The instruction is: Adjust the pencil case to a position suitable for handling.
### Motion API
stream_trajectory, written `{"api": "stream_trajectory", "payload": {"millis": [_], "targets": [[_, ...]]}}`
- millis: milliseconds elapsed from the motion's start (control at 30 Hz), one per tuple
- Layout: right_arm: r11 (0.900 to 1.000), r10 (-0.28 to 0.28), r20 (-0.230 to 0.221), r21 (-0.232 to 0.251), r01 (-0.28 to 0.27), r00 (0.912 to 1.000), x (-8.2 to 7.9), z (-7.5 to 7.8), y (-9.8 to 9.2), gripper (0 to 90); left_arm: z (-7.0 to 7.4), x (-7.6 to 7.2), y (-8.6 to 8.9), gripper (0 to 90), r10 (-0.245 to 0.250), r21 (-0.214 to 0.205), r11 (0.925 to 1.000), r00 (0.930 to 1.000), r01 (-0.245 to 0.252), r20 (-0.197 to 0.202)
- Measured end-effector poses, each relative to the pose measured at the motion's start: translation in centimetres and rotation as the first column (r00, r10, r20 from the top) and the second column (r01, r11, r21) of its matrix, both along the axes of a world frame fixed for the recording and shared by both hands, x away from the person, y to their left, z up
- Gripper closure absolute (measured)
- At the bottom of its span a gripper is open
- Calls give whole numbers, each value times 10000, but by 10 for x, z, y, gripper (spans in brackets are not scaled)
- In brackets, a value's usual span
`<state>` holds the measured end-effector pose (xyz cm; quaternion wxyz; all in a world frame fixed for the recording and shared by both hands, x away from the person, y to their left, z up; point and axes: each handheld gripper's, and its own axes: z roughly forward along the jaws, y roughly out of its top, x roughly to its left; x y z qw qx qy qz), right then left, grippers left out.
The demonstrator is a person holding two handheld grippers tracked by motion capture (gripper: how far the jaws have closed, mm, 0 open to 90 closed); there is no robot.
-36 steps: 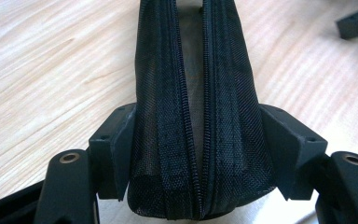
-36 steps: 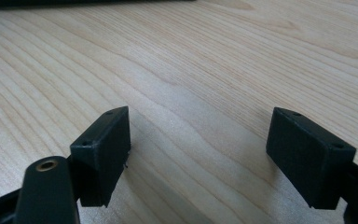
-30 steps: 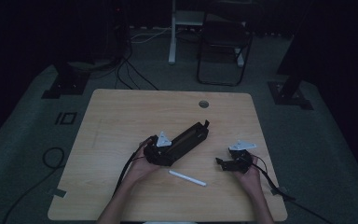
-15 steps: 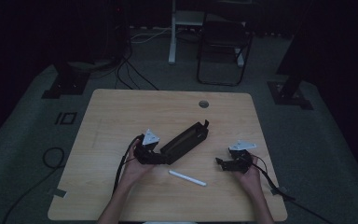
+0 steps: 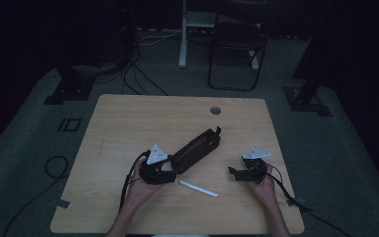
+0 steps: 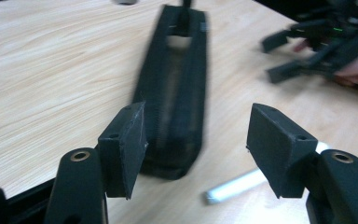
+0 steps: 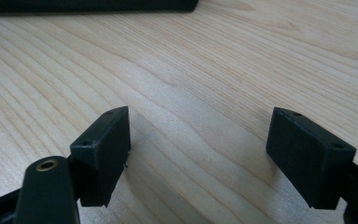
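Observation:
A long black zip case lies slantwise on the wooden table; its top looks open in the left gripper view, case. My left gripper is at the case's near end, whose tip sits between the jaws. The jaws have just been closing, and the right pad is still apart from the case, so the left gripper is open. A white marker lies just in front of the case. My right gripper rests open over bare wood, right gripper.
A round cable hole sits near the table's far edge. Behind the table stand a black chair and dark stand bases, with cables on the floor. The case's edge crosses the top of the right gripper view.
My left gripper has drawn back along the case toward the person and a little left, ending at its near end. The case, marker and right gripper have stayed put.

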<state>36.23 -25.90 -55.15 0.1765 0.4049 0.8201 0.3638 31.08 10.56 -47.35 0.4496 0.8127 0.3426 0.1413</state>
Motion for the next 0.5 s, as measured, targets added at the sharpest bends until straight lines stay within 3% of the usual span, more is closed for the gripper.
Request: {"api": "stream_trajectory", "payload": {"millis": [100, 167, 333, 500], "targets": [[10000, 6, -2, 2, -6, 10000, 0, 0, 0, 213, 1, -6, -12, 382, -576, 227, 9981, 9983, 575, 19], [10000, 3, -3, 1, -3, 10000, 0, 0, 0, 214, -2, -8, -21, 382, -1132, 360, 9929, 9935, 1136, -145], [10000, 6, -1, -4, -6, 10000, 0, 0, 0, 214, -14, -12, -38, 364, -1697, 931, 9805, 9845, 1732, -443], [10000, 6, 1, 1, -6, 10000, 0, 0, 0, 214, -24, -8, -44, 365, -2074, 858, 9729, 9745, 2146, -861]]}}
